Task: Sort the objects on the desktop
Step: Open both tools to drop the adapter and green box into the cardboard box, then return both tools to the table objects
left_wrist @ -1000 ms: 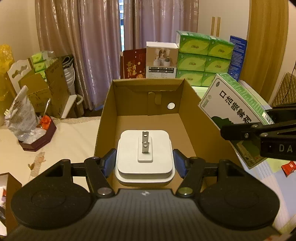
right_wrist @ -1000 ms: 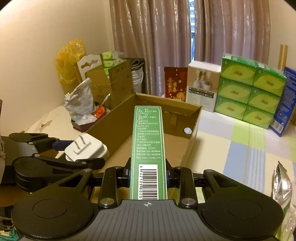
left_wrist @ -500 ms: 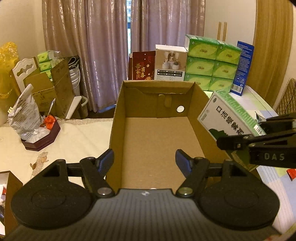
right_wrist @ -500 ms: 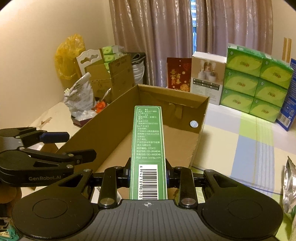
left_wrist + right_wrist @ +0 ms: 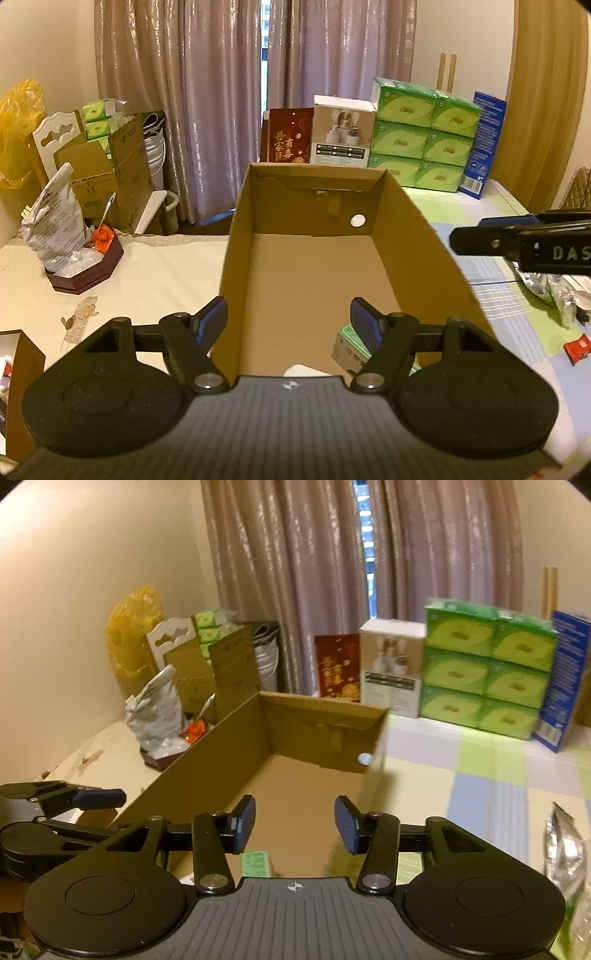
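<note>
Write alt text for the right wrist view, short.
The right gripper, jaws open and empty, hangs over the near end of an open cardboard box; a green carton lies in the box just below its fingers. The left gripper pokes in at the left edge.

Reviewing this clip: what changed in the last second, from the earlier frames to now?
The left hand-held gripper let go of the white plug adapter, whose edge now shows low in the cardboard box. The right hand-held gripper has just been opening and dropped the green carton into the box; nothing is between its fingers. The box and the background clutter stayed put.
</note>
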A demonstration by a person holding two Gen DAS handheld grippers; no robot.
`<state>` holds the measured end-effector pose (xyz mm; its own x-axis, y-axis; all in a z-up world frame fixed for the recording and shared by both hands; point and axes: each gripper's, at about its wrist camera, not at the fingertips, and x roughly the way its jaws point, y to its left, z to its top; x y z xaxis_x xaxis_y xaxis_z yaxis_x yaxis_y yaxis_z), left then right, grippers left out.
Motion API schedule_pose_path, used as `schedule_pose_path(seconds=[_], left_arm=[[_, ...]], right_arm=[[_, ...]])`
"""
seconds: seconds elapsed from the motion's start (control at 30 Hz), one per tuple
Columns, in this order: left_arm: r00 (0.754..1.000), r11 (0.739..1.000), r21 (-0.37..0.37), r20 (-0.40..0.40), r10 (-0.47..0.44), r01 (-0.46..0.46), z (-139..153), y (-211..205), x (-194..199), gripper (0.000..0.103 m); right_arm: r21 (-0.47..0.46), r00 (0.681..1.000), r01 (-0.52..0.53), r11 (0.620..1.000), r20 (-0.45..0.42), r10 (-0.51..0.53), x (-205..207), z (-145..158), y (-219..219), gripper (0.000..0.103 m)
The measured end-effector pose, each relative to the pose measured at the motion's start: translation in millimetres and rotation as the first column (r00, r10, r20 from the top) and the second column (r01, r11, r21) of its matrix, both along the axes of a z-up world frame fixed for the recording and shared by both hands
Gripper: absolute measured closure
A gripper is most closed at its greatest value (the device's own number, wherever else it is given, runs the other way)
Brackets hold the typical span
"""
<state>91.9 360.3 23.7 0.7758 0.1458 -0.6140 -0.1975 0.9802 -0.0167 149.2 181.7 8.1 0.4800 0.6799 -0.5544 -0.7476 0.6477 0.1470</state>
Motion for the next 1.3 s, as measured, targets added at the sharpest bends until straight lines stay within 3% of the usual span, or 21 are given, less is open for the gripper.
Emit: schedule_pose_path(seconds=[0.13, 0.23, 0.3, 0.5, 0.67, 0.83, 1.1, 1.3], left_arm=[[1.0, 1.0, 0.0, 0.009, -0.004, 0.004, 8, -16, -7, 0.03], [1.0, 1.0, -0.009, 0.015, 0.001, -0.001, 16, -29, -15, 0.027], [1.0, 1.0, -0.021, 0.019, 0.002, -0.002, 22, -39, -20, 0.025], [0.999, 1.0, -0.023, 0.035, -0.02, 0.021, 34, -75, -33, 0.018], [0.998, 0.998, -0.048, 0.049, -0.045, 0.047, 40, -105, -38, 0.006], [0.994, 0.995, -0.044, 0.05, -0.092, 0.094, 41, -138, -37, 0.001], [0.98, 0.98, -0.041, 0.051, -0.193, 0.195, 37, -195, -30, 0.001], [0.964, 0.963, -0.05, 0.026, -0.264, 0.265, 23, -237, -14, 0.001]], right_arm=[[0.002, 1.0, 0.02, 1.0, 0.01, -0.02, -7, 9, -27, 0.048], [0.002, 0.999, 0.03, 1.0, 0.03, -0.03, -16, 15, -49, 0.033], [0.003, 0.998, 0.042, 0.999, 0.049, -0.042, -23, 17, -66, 0.018], [-0.001, 0.995, 0.086, 0.996, 0.058, -0.086, -37, 19, -113, 0.002], [0.009, 0.99, 0.144, 0.99, 0.013, -0.144, -41, 17, -160, 0.002], [-0.023, 0.975, 0.223, 0.974, 0.026, -0.223, -48, 5, -218, 0.002], [-0.049, 0.895, 0.443, 0.895, -0.029, -0.445, -55, -33, -321, 0.002], [-0.05, 0.854, 0.518, 0.854, -0.032, -0.52, -57, -40, -366, 0.002]])
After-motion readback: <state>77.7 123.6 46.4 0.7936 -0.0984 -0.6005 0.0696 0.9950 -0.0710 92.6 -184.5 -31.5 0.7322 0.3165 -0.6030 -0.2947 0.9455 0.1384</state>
